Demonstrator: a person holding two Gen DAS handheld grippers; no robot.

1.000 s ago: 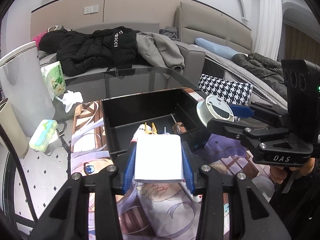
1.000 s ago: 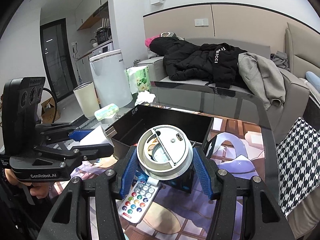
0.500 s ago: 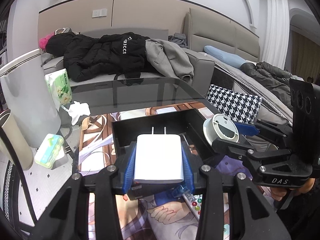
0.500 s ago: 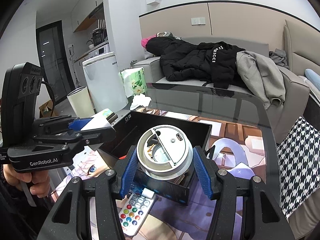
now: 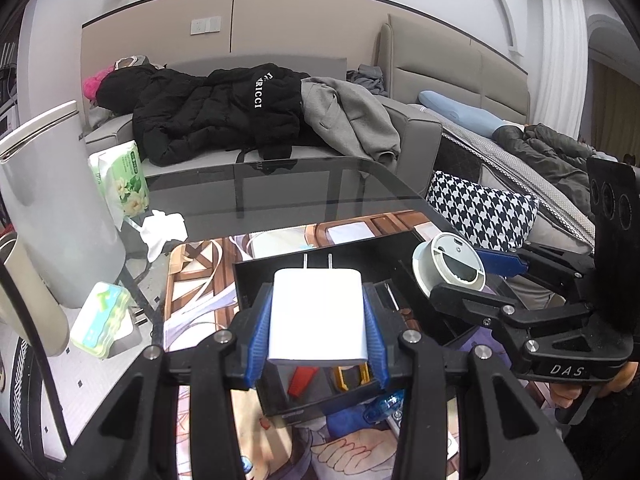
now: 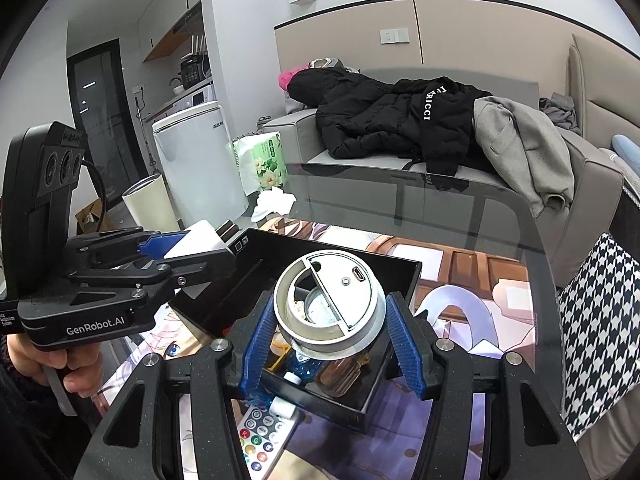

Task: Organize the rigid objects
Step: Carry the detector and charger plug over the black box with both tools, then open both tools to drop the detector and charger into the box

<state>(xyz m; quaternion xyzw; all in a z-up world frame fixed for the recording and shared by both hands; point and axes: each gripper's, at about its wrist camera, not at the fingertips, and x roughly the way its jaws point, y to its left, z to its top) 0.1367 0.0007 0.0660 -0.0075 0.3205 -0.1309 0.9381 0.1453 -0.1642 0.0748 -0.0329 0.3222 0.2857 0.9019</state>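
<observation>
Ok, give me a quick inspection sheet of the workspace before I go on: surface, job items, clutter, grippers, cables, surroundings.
Surface: dark glass table with a printed mat under the work.
Job's things: black divided tray holding small items; white charger; round white device; remote control in front of the tray.
Clutter: tissue pack, crumpled tissue.
Grippers: left hand-held gripper shut on the charger; right hand-held gripper shut on the round device, both above the tray.
Cables: black cable on the left gripper's housing.
Surroundings: sofa with black jacket and grey coat; checked cushion.
</observation>
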